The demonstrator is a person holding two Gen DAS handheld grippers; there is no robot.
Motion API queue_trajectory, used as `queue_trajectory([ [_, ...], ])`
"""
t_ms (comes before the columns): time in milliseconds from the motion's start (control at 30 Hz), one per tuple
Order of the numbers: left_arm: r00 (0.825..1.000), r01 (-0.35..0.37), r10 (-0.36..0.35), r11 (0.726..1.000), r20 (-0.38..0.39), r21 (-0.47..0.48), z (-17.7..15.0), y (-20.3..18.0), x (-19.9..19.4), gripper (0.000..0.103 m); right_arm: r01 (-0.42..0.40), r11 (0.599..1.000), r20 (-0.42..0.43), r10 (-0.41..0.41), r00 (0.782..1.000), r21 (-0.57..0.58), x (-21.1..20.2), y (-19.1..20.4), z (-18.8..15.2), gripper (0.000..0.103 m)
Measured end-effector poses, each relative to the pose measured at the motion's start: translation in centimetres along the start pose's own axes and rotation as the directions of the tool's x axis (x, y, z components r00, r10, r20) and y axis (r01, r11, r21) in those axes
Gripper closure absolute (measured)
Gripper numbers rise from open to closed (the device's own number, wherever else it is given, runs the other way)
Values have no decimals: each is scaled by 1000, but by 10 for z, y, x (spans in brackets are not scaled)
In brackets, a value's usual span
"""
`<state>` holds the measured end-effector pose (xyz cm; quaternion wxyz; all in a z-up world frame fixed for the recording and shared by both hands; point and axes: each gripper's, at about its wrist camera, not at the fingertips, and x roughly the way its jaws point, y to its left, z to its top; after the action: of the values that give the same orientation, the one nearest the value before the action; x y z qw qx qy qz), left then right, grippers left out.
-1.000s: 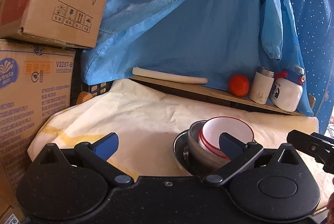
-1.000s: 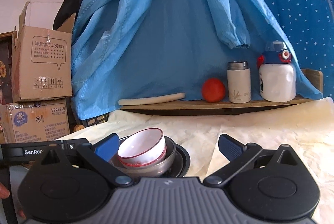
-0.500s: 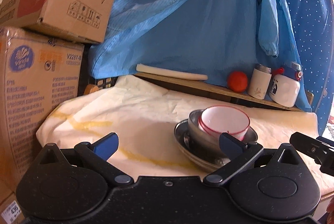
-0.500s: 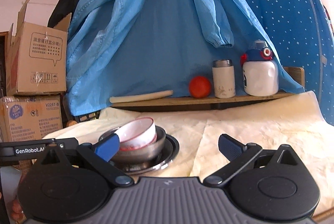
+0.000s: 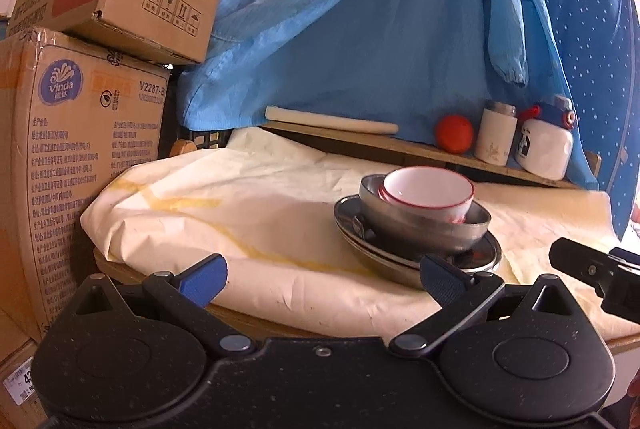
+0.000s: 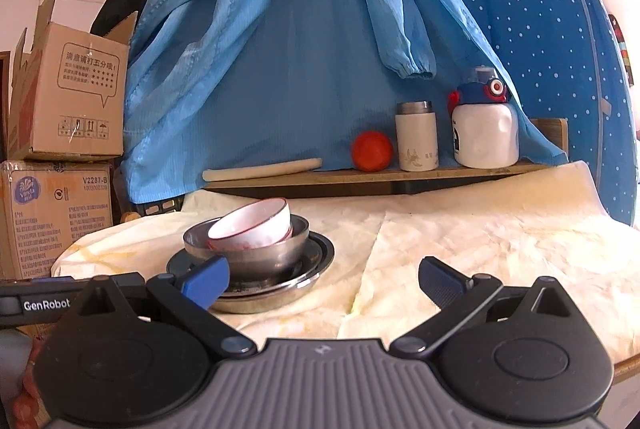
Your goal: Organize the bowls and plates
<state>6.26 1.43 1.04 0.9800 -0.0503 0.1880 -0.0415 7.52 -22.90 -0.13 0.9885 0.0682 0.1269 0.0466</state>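
On the table's cloth (image 6: 460, 229), brittle white bowls (image 6: 256, 225) tilt inside a slick steel bowl (image 6: 260, 253); grip rims. Left gripper (image 5: 324, 279) and right gripper (image 6: 324, 279) gape, empty.

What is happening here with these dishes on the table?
A person holds a two-finger gripper in each hand, and both the left gripper and the right gripper are open and hold nothing. On the cloth-covered table the dishes are stacked: red-rimmed white bowls sit tilted in a steel bowl, which rests on steel plates. Neither gripper touches the stack.
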Motion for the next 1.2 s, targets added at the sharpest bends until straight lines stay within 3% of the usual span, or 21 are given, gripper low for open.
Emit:
queue_trajectory([
  [1200, 1000, -7, 7, 1000, 7, 5, -11, -1, -3, 1, 14, 1000, -36, -13, 999, 16, 5, -5, -15, 0],
])
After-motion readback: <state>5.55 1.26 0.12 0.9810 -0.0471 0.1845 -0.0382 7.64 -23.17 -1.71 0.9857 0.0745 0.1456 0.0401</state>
